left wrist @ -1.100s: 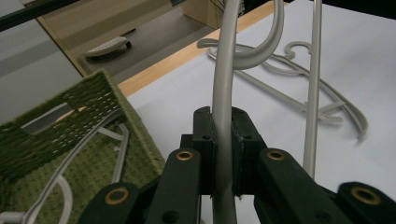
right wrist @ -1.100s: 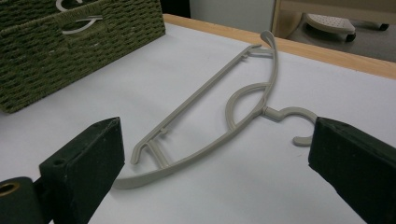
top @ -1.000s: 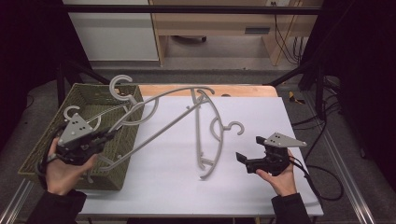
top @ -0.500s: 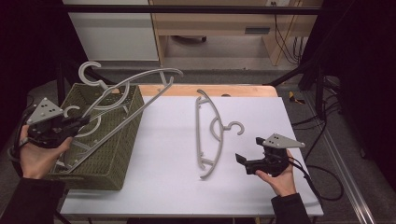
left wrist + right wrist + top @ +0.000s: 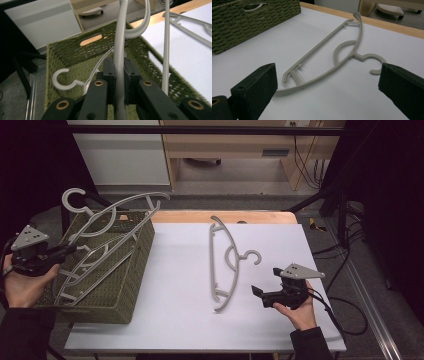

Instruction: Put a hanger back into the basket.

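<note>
High view: left gripper (image 5: 67, 251) (level) clamps hanger (image 5: 107, 215).

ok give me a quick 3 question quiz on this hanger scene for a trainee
1. True or false: the left tool is shut on a hanger.
2. How many hangers lie flat on the white table?
3. The right tool is: A) open, B) shut on a hanger, C) inside the basket.

Key: 1 true. 2 one, the table hanger. 3 A.
</note>
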